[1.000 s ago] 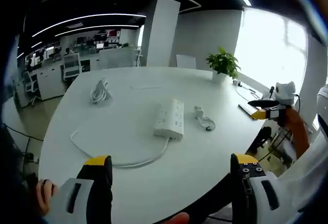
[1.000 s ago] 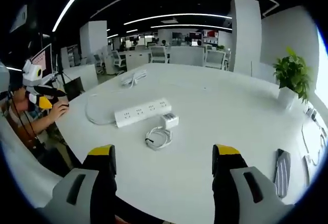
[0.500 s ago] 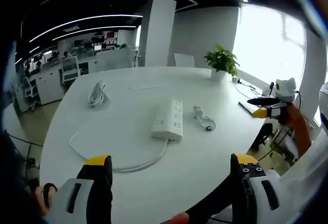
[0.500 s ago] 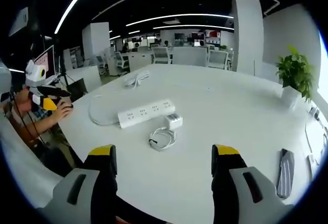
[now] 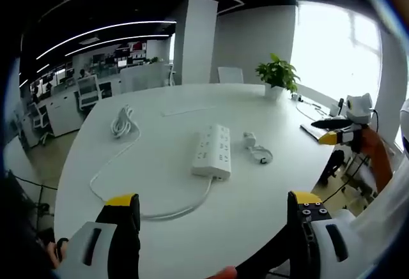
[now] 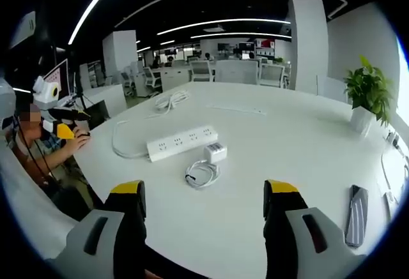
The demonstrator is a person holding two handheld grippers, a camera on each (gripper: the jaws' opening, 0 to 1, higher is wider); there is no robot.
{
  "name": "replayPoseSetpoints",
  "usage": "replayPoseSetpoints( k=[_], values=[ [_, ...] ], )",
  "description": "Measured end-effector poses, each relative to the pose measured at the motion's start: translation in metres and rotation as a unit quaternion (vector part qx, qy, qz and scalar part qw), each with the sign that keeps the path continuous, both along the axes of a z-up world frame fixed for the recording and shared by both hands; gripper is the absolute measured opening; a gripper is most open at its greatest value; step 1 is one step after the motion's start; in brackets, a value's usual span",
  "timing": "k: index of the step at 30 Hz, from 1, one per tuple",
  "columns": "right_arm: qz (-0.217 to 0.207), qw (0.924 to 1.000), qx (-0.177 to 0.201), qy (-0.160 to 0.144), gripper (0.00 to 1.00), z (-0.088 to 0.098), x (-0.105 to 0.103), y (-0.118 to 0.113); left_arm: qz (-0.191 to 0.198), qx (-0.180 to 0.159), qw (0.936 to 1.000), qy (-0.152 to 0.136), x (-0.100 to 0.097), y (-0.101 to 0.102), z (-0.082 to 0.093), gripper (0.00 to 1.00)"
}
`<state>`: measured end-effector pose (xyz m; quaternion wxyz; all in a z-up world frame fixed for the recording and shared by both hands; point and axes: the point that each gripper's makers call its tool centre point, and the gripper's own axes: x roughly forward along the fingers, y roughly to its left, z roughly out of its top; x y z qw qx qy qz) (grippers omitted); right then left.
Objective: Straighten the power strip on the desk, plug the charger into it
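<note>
A white power strip (image 5: pixel 213 151) (image 6: pixel 181 143) lies on the round white desk (image 5: pixel 160 183) (image 6: pixel 287 145), its white cord (image 5: pixel 128 183) curling off toward the desk edge. Beside it sits a white charger (image 6: pixel 215 152) (image 5: pixel 250 140) with its coiled white cable (image 6: pixel 202 173) (image 5: pixel 261 155). My left gripper (image 5: pixel 214 228) hangs open near the desk's edge, well short of the strip. Just as wide open, my right gripper (image 6: pixel 203 218) is held back from the charger. Nothing is between either pair of jaws.
A coiled white cable (image 5: pixel 120 121) (image 6: pixel 167 100) lies further back on the desk. A potted plant (image 5: pixel 277 78) (image 6: pixel 364 97) stands near the far rim. A dark phone (image 6: pixel 356 206) lies at the right. A seated person (image 6: pixel 45 145) with a gripper is at the desk's side.
Both views have shifted slightly with my hands. The strip, charger and cables lie where they were. Both grippers stay open.
</note>
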<state>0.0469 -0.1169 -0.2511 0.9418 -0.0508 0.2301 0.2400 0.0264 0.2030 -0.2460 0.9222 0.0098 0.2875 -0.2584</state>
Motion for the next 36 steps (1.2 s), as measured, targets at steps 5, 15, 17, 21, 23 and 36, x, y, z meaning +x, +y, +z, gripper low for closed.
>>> replayPoseSetpoints(
  k=[5, 15, 17, 21, 23, 36],
  values=[
    [0.003, 1.0, 0.005, 0.002, 0.74, -0.001, -0.001, 0.0, 0.001, 0.001, 1.0, 0.008, 0.002, -0.002, -0.001, 0.96],
    [0.004, 0.9999, 0.014, 0.006, 0.74, -0.006, 0.0, -0.005, -0.012, -0.006, 0.9999, 0.01, 0.02, -0.024, -0.004, 0.96],
    [0.005, 0.9998, 0.018, 0.005, 0.74, -0.007, 0.0, -0.007, -0.019, -0.002, 0.9997, 0.012, 0.023, -0.032, -0.006, 0.96],
    [0.001, 0.9997, 0.025, 0.002, 0.74, -0.007, 0.002, -0.013, -0.029, -0.004, 0.9995, 0.009, 0.032, -0.043, -0.008, 0.96],
    [0.002, 0.9995, 0.031, 0.001, 0.74, -0.006, 0.004, -0.013, -0.033, 0.0, 0.9994, 0.008, 0.038, -0.049, -0.011, 0.96],
    [0.023, 0.998, 0.058, 0.012, 0.73, -0.026, 0.028, -0.008, -0.038, 0.032, 0.9984, 0.026, 0.08, -0.069, -0.041, 0.96]
  ],
)
